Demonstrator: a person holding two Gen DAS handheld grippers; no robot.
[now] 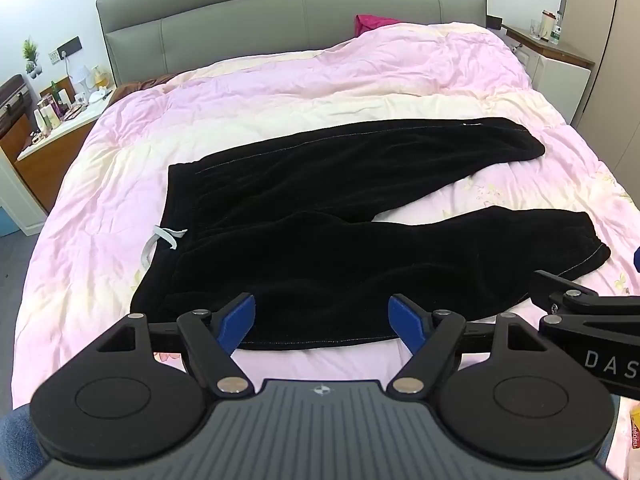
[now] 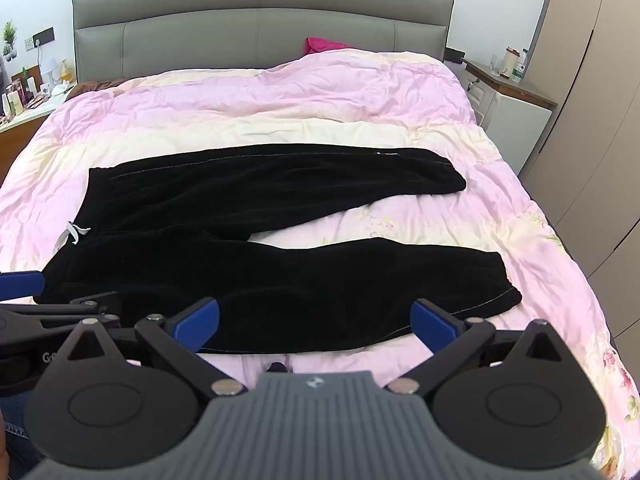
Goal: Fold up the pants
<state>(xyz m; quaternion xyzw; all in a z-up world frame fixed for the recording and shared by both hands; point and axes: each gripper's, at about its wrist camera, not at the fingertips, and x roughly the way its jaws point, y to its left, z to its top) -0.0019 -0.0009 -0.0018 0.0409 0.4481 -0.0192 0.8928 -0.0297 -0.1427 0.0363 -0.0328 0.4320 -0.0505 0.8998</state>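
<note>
Bedroom scene: a wide bed covered by a rumpled pink-and-cream quilt (image 2: 280, 92), viewed from its foot edge toward a grey padded headboard (image 2: 260, 20). Nearest each camera, both tongs are released and grasp nothing. The left tongs (image 1: 321, 322) stand with blue pads spread just over the near hem of the near trouser leg, close to the hip end; the right tongs (image 2: 316, 326), spread wider, hang over the same hem further toward the cuff. The two lie side by side, the right tool's frame intruding at the left view's right margin. Beyond them, a pair of black fleece pants (image 2: 256, 248) lies flat on the quilt, its long axis crosswise to the tongs' pointing direction: waistband with white drawstring (image 1: 162, 240) to the left, cuffs to the right. The legs splay apart in a narrow V, the near leg (image 1: 400, 264) almost touching the pads, the far leg (image 1: 360, 156) well beyond it. The left hand is therefore nearer the waist, the right nearer the ankle. Judged from this layout, folding has not begun; the likely first move is lifting the near leg over onto the far one. Farthest back, a magenta cloth (image 2: 320, 45) by the headboard and a cluttered bedside counter (image 1: 60, 120) at left.
</note>
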